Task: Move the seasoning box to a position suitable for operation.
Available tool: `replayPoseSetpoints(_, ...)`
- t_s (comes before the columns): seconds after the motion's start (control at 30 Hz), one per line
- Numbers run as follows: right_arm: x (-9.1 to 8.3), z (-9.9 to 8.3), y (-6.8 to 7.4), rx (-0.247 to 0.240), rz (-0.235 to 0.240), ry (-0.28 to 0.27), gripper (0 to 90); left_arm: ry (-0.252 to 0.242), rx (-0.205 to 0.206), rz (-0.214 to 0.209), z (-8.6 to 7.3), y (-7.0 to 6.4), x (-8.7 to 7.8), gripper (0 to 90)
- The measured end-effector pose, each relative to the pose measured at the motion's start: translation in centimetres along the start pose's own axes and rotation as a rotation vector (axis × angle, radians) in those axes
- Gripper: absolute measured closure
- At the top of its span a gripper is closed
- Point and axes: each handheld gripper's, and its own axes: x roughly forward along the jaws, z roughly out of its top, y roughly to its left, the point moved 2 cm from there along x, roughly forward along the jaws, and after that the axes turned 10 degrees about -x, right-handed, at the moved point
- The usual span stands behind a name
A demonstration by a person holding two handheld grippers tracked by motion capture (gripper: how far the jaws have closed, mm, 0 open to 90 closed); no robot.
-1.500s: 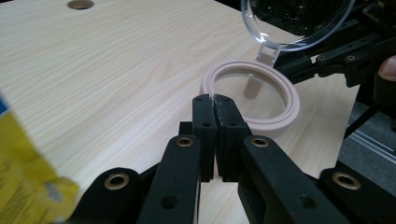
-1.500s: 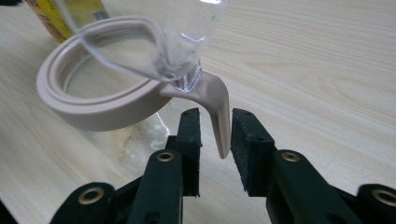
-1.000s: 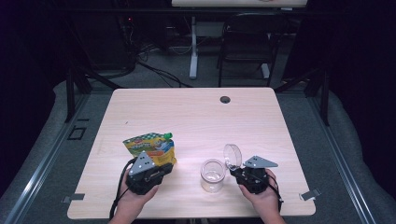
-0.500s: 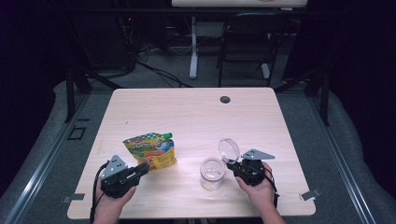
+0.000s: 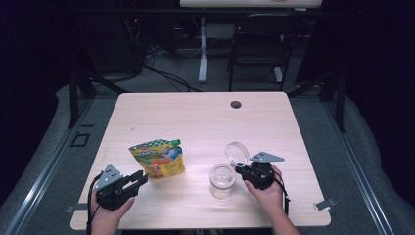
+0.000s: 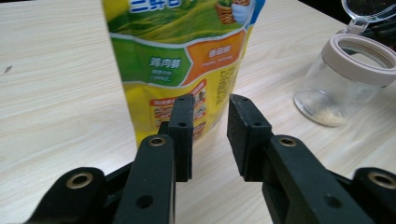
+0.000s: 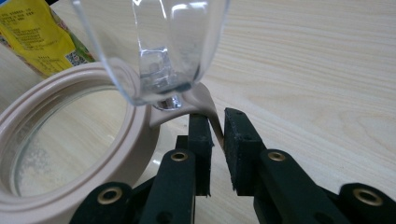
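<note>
A yellow-green spouted pouch (image 5: 157, 159) stands on the table, left of centre; the left gripper view has the pouch (image 6: 187, 60) just beyond the jaws. My left gripper (image 5: 139, 178) sits near the front edge, open (image 6: 210, 135), with nothing between its fingers. A clear glass jar (image 5: 222, 181) with a beige collar (image 7: 70, 154) stands right of the pouch, a little powder (image 6: 322, 114) at its bottom. Its clear lid (image 5: 237, 152) is flipped up (image 7: 154, 46). My right gripper (image 5: 241, 170) is shut on the collar's beige tab (image 7: 216, 127).
The wooden table (image 5: 195, 122) has a round cable hole (image 5: 236, 104) near its far edge. A dark chair (image 5: 254, 44) and desk legs stand beyond it. Metal clips sit at the front corners (image 5: 324, 204).
My left gripper has let go of the pouch and drawn back to the left, toward the front edge; the pouch stays standing. The right gripper has kept its hold at the jar.
</note>
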Motion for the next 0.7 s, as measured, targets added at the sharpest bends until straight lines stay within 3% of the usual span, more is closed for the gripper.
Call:
replayPoseSetpoints(0.33, 0.0, 0.2, -0.1, -0.010, 0.001, 0.002, 76.2, -0.016, -0.033, 0.043, 0.0, 1.6, -0.2, 61.1)
replayPoseSetpoints(0.47, -0.9, 0.0, -0.2, -0.012, -0.012, -0.018, 71.9, -0.019, -0.033, 0.029, 0.3, 2.3, 0.0, 54.1)
replayPoseSetpoints(0.57, -1.3, -0.2, -0.2, -0.017, -0.016, -0.012, 70.2, -0.004, -0.014, 0.040, 0.7, 2.8, 0.4, 53.9)
replayPoseSetpoints(0.7, -2.1, -0.7, -0.3, -0.024, -0.017, -0.009, 66.4, 0.002, -0.013, 0.018, 1.3, 3.6, 0.9, 50.8)
